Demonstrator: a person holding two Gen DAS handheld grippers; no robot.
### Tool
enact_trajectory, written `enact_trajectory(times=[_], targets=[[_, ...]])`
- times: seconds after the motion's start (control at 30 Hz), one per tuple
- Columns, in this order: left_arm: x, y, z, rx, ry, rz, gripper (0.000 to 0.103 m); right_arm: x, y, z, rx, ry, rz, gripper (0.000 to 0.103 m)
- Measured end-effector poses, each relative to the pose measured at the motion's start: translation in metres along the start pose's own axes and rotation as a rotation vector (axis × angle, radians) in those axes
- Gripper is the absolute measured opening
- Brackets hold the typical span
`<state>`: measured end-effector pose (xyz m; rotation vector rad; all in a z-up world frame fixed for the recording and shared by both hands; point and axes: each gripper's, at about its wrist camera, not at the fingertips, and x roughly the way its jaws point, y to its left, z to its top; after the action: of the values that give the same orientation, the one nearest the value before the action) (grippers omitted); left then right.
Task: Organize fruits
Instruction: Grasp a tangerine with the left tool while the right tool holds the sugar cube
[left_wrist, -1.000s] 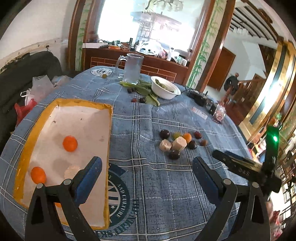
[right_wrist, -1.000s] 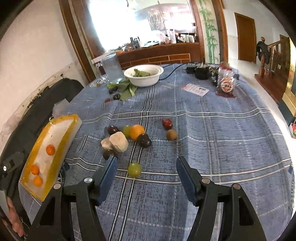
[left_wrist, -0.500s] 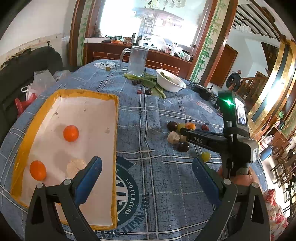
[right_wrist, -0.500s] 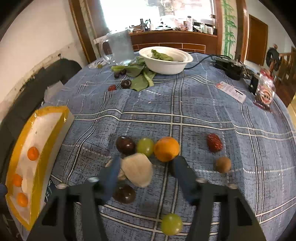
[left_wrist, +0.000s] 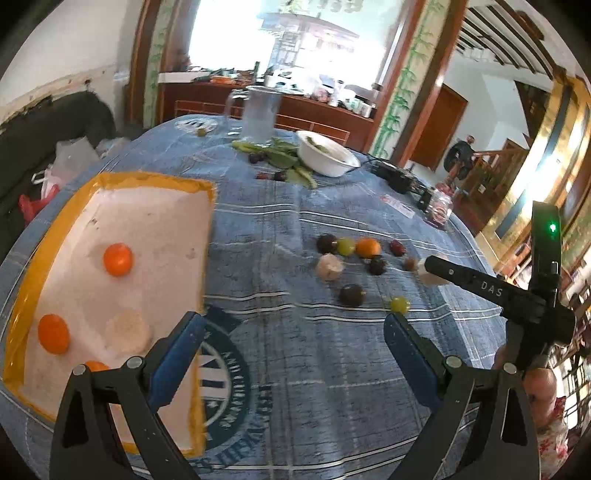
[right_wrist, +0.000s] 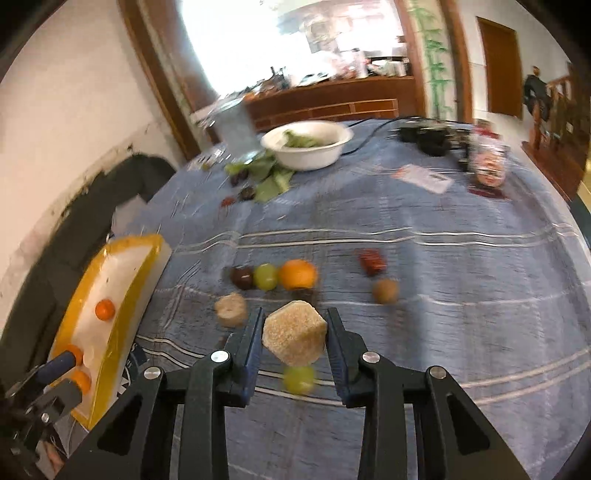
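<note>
A: Biggest first? Table (left_wrist: 332, 369), blue plaid cloth.

B: Then the tray (left_wrist: 48, 236), yellow rim, white inside, on the table's left part. Right wrist view has it too (right_wrist: 144, 258).

A: Inside the tray?

B: Small oranges, e.g. one (left_wrist: 117, 259), plus a pale round piece (left_wrist: 127, 332).

A: White bowl (right_wrist: 306, 147) on the table's far side, greens in it. Glass jug (left_wrist: 260, 114) just left of the bowl.

A: Left claw (left_wrist: 291, 354)?

B: Spread wide, gripping nothing, hanging over the table by the tray's near right corner.

A: Right claw (right_wrist: 294, 338)?

B: Clamped on a tan chunk (right_wrist: 294, 336), pads pressing both its sides. The chunk looks lifted off the table, right of the tray; blurry though. In the left view the chunk (left_wrist: 430, 275) sits at the claw tip.

A: Loose fruit?

B: A cluster in the table's middle, right of the tray: an orange (right_wrist: 298, 274), green grape (right_wrist: 265, 276) touching it, dark plum (right_wrist: 241, 277) beside that. Another pale chunk (right_wrist: 231, 309) nearer. Second green grape (right_wrist: 298, 378) under the held chunk. Brown round fruit (right_wrist: 385, 291) and a red one (right_wrist: 373, 261) right of the orange.
</note>
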<state>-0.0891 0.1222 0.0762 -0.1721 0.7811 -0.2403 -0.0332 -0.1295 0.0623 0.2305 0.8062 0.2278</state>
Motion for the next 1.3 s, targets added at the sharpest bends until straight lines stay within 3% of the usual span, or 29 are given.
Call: enact_trajectory(times=[0.2,0.27,0.3,0.33,0.47,0.73,0.87,0.93,1.3], targets=[[0.026,-0.029,0.022,0.043,0.041,-0.002,0.095,-0.01,-0.038,-0.012,0.064,-0.043,0.012,0.034],[0.041,-0.03,0.04,0.019,0.057,-0.03,0.073,-0.009,-0.047,-0.011,0.095,-0.044,0.034,0.034],[0.049,-0.03,0.049,0.006,0.073,-0.042,0.053,-0.008,-0.05,-0.01,0.112,-0.041,0.046,0.034],[0.062,-0.029,0.059,-0.015,0.096,-0.063,0.041,-0.006,-0.056,-0.01,0.133,-0.033,0.059,0.034],[0.102,-0.036,0.077,-0.053,0.161,-0.109,0.04,-0.001,-0.062,-0.011,0.175,-0.007,0.088,0.034],[0.181,-0.092,0.094,0.122,0.252,-0.174,0.04,-0.007,-0.061,-0.011,0.18,-0.028,0.103,0.034],[0.215,-0.103,0.089,0.241,0.331,-0.129,0.04,-0.006,-0.06,-0.011,0.174,-0.027,0.096,0.034],[0.218,-0.104,0.085,0.282,0.335,-0.098,0.03,-0.006,-0.061,-0.01,0.178,-0.025,0.101,0.034],[0.196,-0.122,0.06,0.418,0.253,0.023,0.03,0.003,-0.067,-0.011,0.206,0.006,0.106,0.035]])
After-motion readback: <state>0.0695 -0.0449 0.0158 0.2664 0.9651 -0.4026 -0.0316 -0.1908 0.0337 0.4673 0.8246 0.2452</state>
